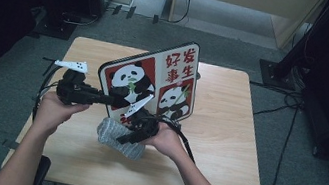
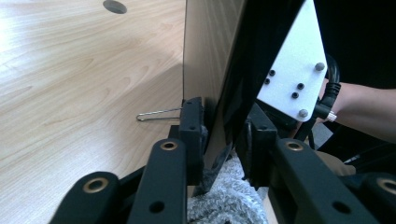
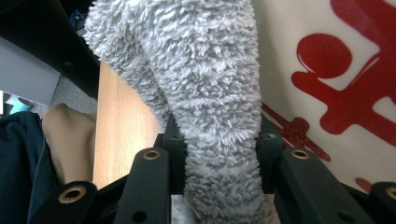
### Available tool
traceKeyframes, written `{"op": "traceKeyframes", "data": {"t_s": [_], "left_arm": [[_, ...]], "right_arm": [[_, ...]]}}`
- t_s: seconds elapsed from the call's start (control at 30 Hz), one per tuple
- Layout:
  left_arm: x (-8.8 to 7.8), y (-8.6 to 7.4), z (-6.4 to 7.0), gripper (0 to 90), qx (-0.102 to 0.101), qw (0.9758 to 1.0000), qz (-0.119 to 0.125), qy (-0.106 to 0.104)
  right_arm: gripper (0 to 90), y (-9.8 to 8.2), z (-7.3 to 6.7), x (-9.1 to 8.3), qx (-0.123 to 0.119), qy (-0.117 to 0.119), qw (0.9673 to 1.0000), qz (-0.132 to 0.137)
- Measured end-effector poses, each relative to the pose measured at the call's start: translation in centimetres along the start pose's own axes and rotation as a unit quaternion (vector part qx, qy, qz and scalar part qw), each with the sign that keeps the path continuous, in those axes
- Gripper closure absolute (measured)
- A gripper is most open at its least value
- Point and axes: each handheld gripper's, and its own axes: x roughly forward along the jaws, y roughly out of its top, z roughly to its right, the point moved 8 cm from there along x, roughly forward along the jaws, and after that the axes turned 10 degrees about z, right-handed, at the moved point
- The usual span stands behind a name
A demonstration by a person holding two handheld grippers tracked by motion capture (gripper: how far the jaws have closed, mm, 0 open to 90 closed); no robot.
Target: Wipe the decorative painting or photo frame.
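A flat panda-print bag (image 1: 154,80) with red characters stands tilted on edge on the wooden table (image 1: 226,133). My left gripper (image 1: 118,101) reaches in from the left, and its jaws clamp the bag's lower edge (image 2: 205,46). In the left gripper view, the left gripper (image 2: 224,135) has one pad on each face of that edge. A grey fluffy sock (image 1: 112,137) lies at the bag's foot. My right gripper (image 1: 125,137) is shut on it. The right gripper view has the sock (image 3: 210,70) squeezed between the right gripper's (image 3: 219,154) pads, with the bag's print (image 3: 327,70) beside it.
The table's near half and right side (image 1: 199,174) are bare wood. A thin metal wire (image 2: 159,113) pokes out beside the bag's edge, and a round hole (image 2: 114,6) sits in the tabletop. Dark stands and cables ring the table on the floor (image 1: 288,67).
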Motion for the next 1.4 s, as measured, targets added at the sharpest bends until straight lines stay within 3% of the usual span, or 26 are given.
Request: {"op": "traceKeyframes", "data": {"t_s": [0.3, 0.63, 0.77, 1.2, 1.4], "left_arm": [[0.0, 0.0, 0.0, 76.7, 0.007, 1.0, -0.001, 0.007], [0.0, 0.0, 0.0, 76.7, 0.005, 1.0, 0.0, 0.007], [0.0, 0.0, 0.0, 76.7, 0.006, 1.0, 0.0, 0.008], [0.0, 0.0, 0.0, 76.6, 0.005, 1.0, -0.001, 0.008], [0.0, 0.0, 0.0, 76.6, 0.004, 1.0, -0.001, 0.009]], "right_arm": [[66.6, -0.8, 0.5, -0.1, 0.005, -0.003, 1.0, 0.0], [67.0, -1.5, 1.5, -1.3, 0.002, -0.024, 0.9997, -0.004], [67.4, -1.6, 1.3, -2.0, 0.002, -0.02, 0.9998, -0.009], [70.0, -0.7, 0.7, -5.8, 0.013, -0.014, 0.9998, 0.002], [70.3, 0.6, 0.5, -8.1, 0.016, -0.019, 0.9996, 0.017]]}}
